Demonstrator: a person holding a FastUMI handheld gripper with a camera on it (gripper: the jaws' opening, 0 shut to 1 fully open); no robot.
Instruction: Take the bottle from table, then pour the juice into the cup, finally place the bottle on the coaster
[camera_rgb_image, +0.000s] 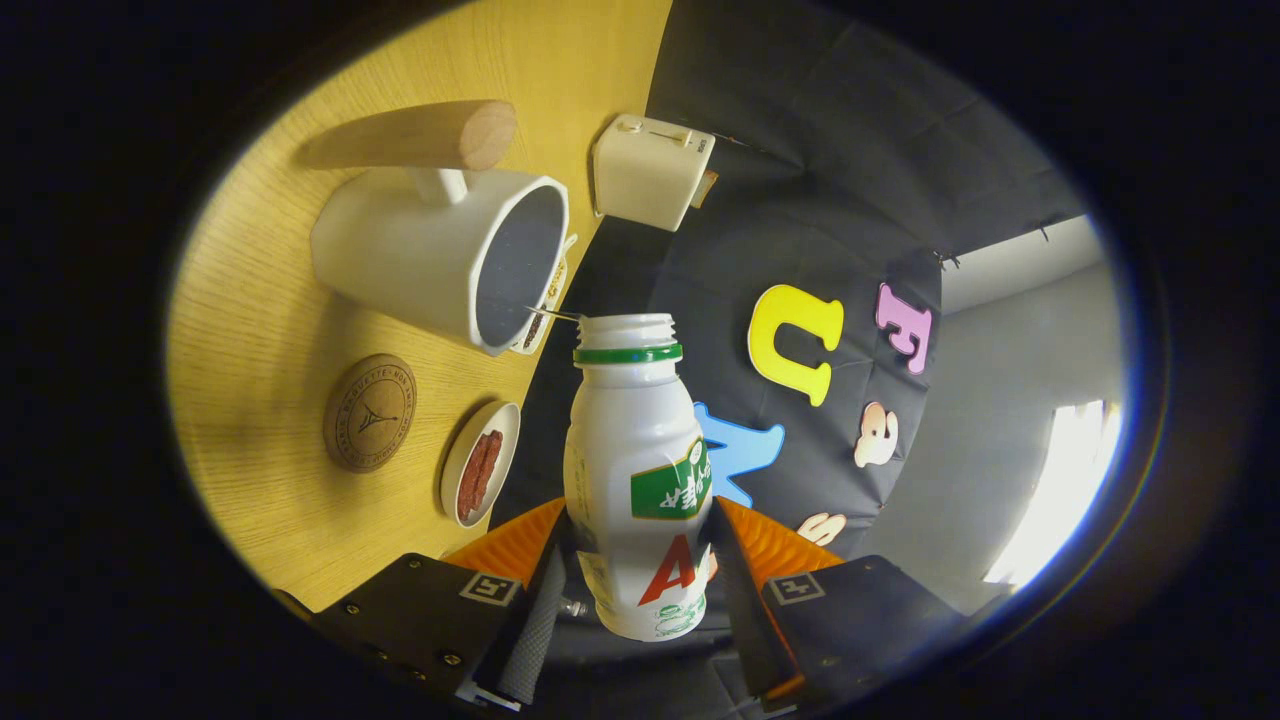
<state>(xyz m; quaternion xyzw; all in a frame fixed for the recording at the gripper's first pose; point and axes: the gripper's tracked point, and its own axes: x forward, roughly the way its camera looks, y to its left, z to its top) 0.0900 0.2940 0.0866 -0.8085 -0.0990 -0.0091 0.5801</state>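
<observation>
Between the fingers (640, 590), a white bottle (637, 470) (uncapped, green-collared) sits clamped.

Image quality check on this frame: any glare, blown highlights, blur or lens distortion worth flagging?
Gripper view: strong fisheye bending curves the table edge; a bright window patch beyond the booth is blown out; the bottle, clamped between both fingers of the gripper, is sharp, as are the cup and coaster; the cup's handle casts a soft shadow.
</observation>
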